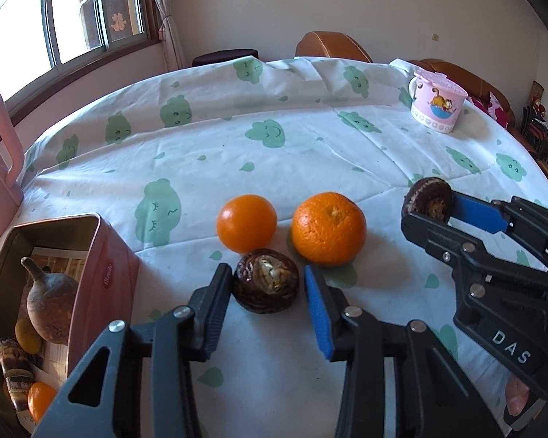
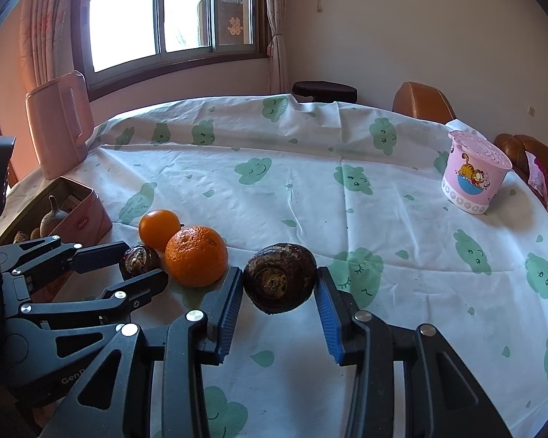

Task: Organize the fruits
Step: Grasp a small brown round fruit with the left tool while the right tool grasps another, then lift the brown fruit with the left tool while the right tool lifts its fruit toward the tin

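Note:
Two oranges [image 1: 246,222] [image 1: 328,228] lie on the cloud-print tablecloth [image 1: 274,168]. My left gripper [image 1: 268,286] is open around a dark brown water chestnut [image 1: 266,281]; its left pad touches it and a gap shows on the right. My right gripper [image 2: 279,284] straddles a second, larger chestnut [image 2: 280,277] with both pads at its sides; whether it grips is unclear. The pink tin box [image 1: 102,273] at the left holds a brown gourd-shaped fruit [image 1: 49,306], a small orange [image 1: 40,399] and other pieces. The right gripper also shows in the left wrist view [image 1: 434,208].
A pink cartoon mug [image 1: 436,104] with a lid stands at the far right. A pink jug [image 2: 60,124] stands at the far left by the window. Brown chairs [image 1: 328,45] surround the table's far edge.

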`<action>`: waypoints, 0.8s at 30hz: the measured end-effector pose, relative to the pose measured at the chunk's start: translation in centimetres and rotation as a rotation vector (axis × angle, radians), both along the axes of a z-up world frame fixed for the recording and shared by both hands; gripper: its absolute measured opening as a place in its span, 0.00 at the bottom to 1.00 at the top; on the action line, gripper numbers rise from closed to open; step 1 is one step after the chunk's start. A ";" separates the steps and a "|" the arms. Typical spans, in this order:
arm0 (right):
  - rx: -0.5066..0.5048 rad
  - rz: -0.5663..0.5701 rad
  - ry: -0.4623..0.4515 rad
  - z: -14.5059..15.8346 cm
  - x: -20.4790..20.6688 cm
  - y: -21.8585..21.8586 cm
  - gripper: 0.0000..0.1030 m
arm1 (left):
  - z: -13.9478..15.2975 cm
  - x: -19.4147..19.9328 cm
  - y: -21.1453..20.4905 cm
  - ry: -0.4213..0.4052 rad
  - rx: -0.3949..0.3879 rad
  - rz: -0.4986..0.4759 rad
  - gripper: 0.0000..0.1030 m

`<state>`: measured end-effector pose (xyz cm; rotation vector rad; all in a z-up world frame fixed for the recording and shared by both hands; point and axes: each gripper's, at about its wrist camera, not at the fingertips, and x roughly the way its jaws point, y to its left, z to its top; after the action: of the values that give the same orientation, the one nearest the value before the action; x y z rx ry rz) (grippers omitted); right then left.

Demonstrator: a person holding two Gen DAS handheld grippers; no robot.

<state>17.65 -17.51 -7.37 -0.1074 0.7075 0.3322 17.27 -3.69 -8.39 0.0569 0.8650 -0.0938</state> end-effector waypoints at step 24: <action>0.031 0.014 -0.084 0.9 -1.4 -0.4 0.41 | 2.5 -2.6 0.1 -0.195 0.025 0.025 0.37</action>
<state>16.26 -17.90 -6.44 -0.0962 0.6185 0.3503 14.62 -3.63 -5.94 0.0774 0.6723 -0.0528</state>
